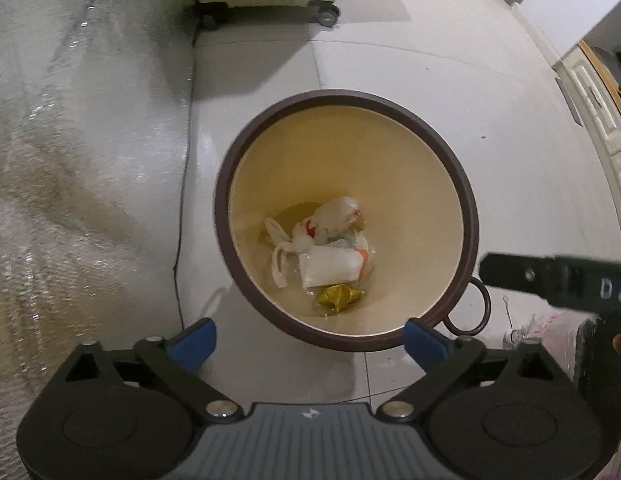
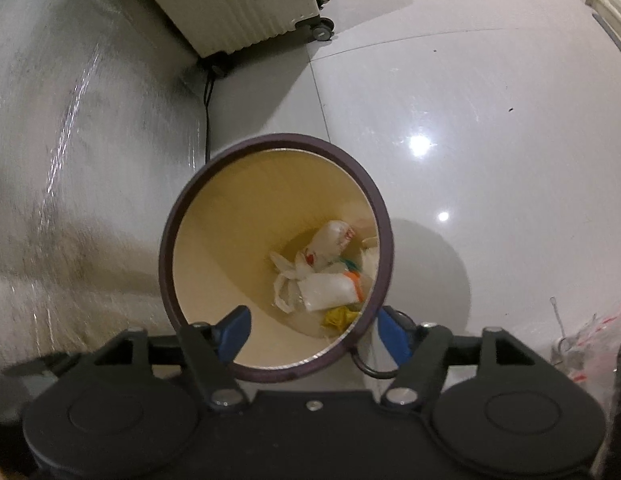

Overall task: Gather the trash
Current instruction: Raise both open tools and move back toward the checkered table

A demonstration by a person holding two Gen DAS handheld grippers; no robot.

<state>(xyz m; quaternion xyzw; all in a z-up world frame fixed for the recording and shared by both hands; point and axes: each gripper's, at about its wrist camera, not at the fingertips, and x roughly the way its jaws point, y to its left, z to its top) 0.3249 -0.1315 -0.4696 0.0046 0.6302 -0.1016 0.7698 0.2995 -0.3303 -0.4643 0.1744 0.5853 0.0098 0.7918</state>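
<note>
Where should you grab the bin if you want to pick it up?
Probably the dark ring handle sticking out from the bin's brown rim, on the near right side. It's a thin loop standing clear of the wall, so one finger can slip through it from above. The rim itself is thin enough to pinch too. The left tool is open above the near rim.

The floor (image 1: 410, 92) is pale, glossy tile with thin grout lines. A round bin (image 1: 468, 216) with a dark brown rim and cream inside stands on it, straight ahead of the blue fingers (image 1: 192, 342). Beyond the bin, further out from the fingertips, a ribbed cream cabinet on black castors (image 2: 246, 4) rests on the tiles. Off the right finger, beside the bin, lies a crumpled clear plastic bag (image 2: 598, 340).
</note>
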